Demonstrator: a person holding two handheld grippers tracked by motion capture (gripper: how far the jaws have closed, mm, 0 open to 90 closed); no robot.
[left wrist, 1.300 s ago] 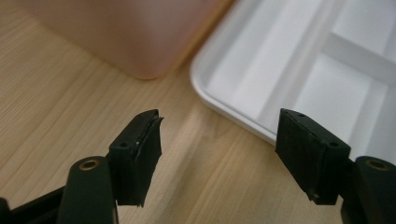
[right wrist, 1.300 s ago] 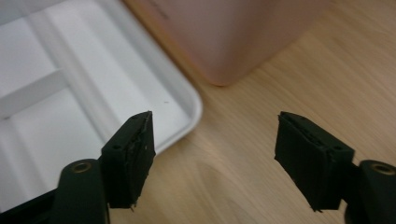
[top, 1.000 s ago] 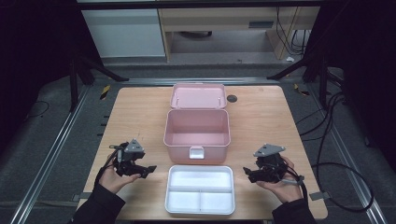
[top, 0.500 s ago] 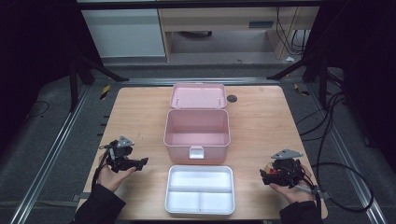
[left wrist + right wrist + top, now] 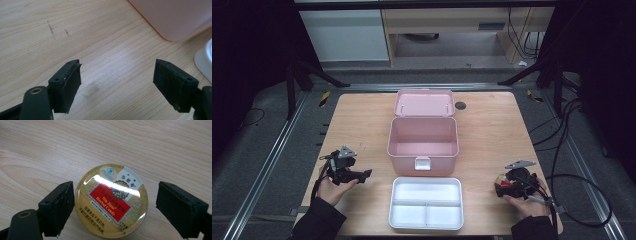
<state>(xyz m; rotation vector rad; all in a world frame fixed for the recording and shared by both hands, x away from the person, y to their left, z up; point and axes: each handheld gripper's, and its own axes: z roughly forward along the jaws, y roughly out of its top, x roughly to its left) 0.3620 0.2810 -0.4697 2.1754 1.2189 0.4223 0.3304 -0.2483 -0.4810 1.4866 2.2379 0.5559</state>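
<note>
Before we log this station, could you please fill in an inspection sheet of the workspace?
Surface: wooden table, faint scuffs.
Job's things: round candy tin lying flat between the right gripper's jaws, a gap at one pad; open pink box; white divided tray.
Clutter: small dark disc.
Grippers: left gripper open, nothing between its jaws; right just been opening.
Cables: black cables at right.
Surroundings: grey floor, metal rails.

Taking the pink box (image 5: 423, 141) as landmark: bare wooden table (image 5: 357, 125) lies open left and right of it, giving wide passage. Its lid (image 5: 424, 103) blocks the far side; a white tray (image 5: 427, 202) sits just before its front. Right of the box, near the table's front edge, a round candy tin (image 5: 111, 201) lies flat on the wood.
</note>
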